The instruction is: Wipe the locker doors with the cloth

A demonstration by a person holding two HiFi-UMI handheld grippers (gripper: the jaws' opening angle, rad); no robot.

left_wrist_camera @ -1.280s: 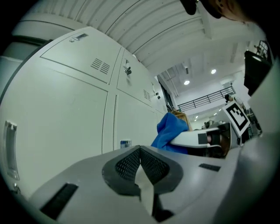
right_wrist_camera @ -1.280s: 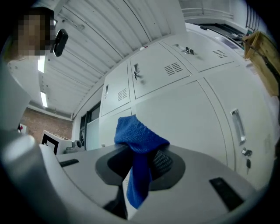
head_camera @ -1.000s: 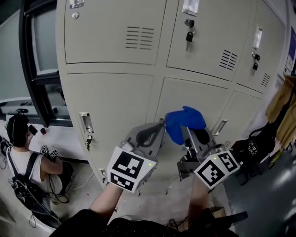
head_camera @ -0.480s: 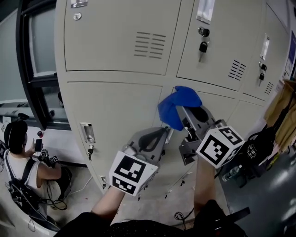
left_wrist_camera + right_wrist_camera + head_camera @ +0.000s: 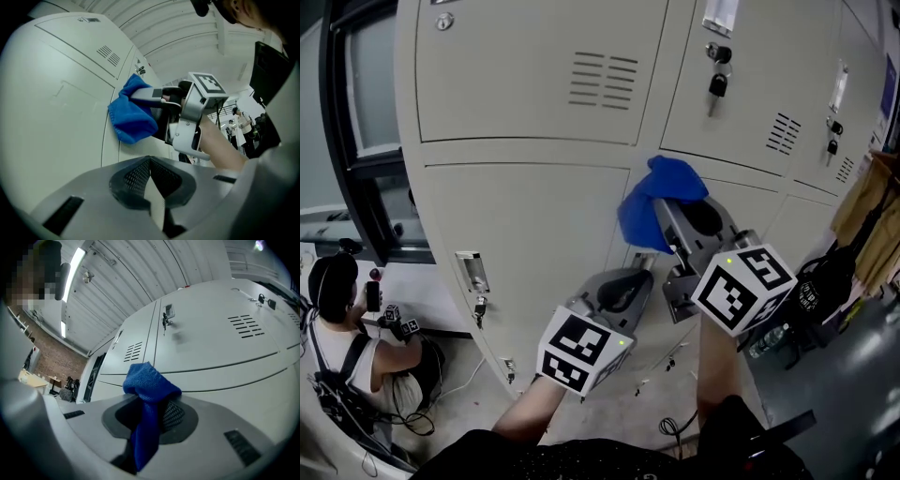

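Your right gripper [image 5: 149,418] is pinching the blue cloth [image 5: 649,202]; the cloth bunches out past the jaws, up against the grey locker doors [image 5: 525,216] at the seam between two lower doors. Your left gripper [image 5: 152,187] sits lower, beside the right one; its jaws are pressed together on nothing.

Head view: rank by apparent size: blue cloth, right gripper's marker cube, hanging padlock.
1. blue cloth and marker cube: about alike. The cube is nearer the camera, so I won't rank these two.
2. padlock: clearly smallest.
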